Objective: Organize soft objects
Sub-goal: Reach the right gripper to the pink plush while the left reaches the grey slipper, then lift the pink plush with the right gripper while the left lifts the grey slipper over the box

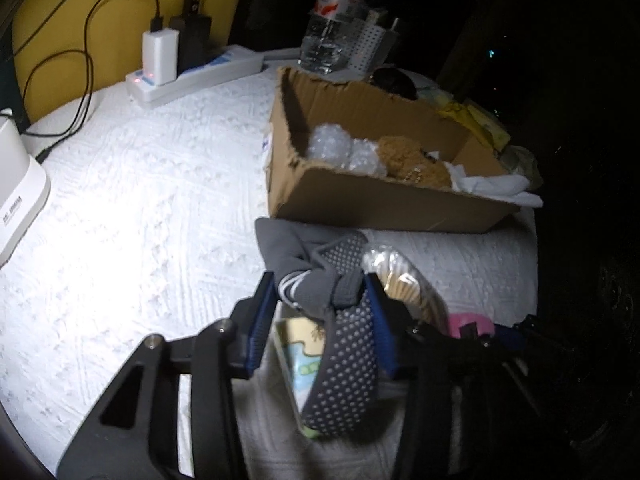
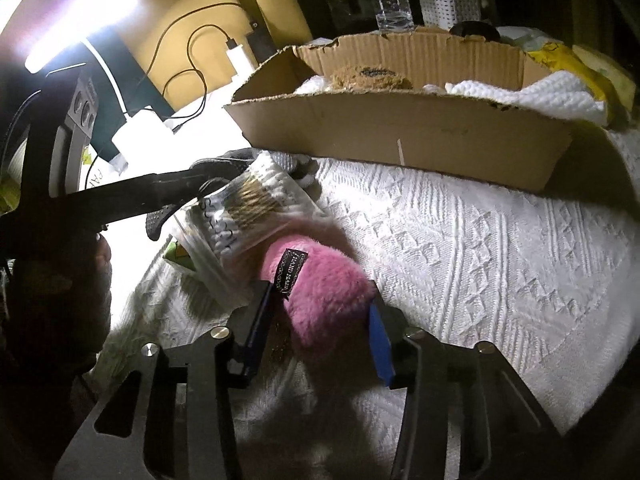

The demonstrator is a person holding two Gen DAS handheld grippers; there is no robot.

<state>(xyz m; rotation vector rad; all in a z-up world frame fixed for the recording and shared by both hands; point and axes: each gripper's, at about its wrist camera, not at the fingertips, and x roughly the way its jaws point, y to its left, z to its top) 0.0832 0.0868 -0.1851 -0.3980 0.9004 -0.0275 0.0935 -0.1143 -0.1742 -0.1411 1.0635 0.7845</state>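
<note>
Left wrist view: left gripper [image 1: 324,292] jaws clamped on limp grey sock [image 1: 316,280]; right gripper [image 2: 316,320] jaws squeeze light, compressible pink plush [image 2: 320,300] mid-body.

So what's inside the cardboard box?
Inside the cardboard box there's bubble wrap, a brown fuzzy toy and a white cloth. Anything underneath them is hidden.
</note>
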